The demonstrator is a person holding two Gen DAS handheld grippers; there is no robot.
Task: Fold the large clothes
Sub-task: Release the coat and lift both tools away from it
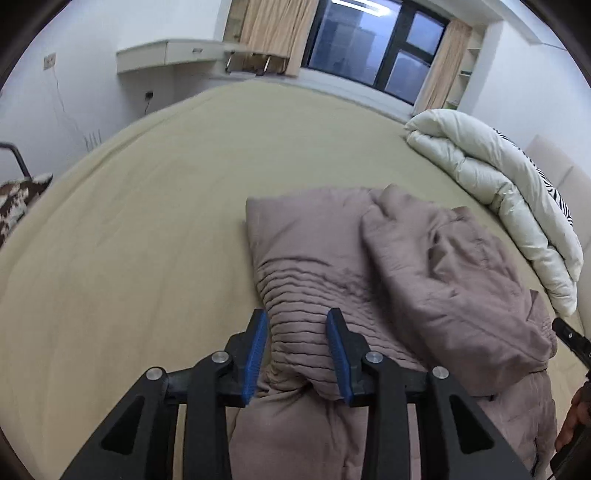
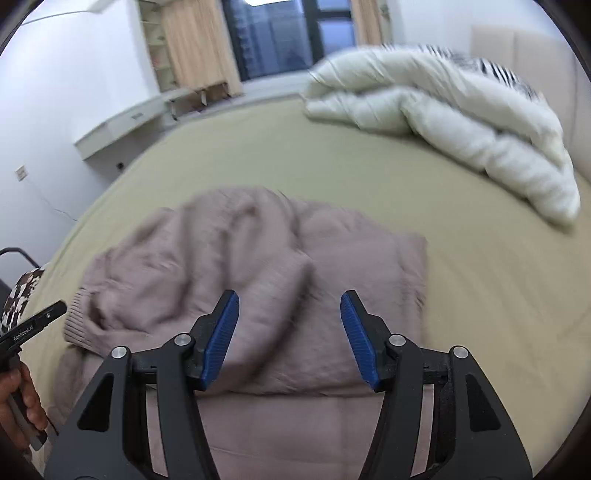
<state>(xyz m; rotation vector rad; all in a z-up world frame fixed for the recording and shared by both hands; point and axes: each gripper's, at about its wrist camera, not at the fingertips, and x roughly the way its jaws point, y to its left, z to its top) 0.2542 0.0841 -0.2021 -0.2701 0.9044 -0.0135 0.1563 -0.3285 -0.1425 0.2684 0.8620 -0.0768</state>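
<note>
clothes are on the bed. a big pinkish-brown jacket (image 1: 388, 266) lies on the tan bed sheet (image 1: 147, 221), on the near side of the bed. it is puffy and already folded over on itself, with one part lying on top of another. one end has a stretchy ribbed band.

the left tongs (image 1: 297, 350) are spread apart. a bunched fold of the jacket with the ribbed lines sits between the two blue pads (image 1: 256, 354). the cloth fills the gap, but i cannot tell if the pads press it.

the right tongs (image 2: 290, 336) are spread wide too. they hang over the jacket (image 2: 258, 266) and there is nothing between the blue pads (image 2: 221, 339). that picture is a bit blurry. the jacket looks crumpled on the left and flat on the right there.

a white puffy blanket (image 1: 491, 192) is rolled up on the far right side of the bed, well apart from the jacket. a black and white striped cloth (image 1: 546, 184) peeks out behind it.

a dark window (image 1: 373, 48) with tan curtains (image 1: 273, 33) is at the far wall. a white shelf (image 1: 166, 55) is on the wall by the window. a brown and white spotty thing (image 1: 18, 203) is at the left edge of the bed.
</note>
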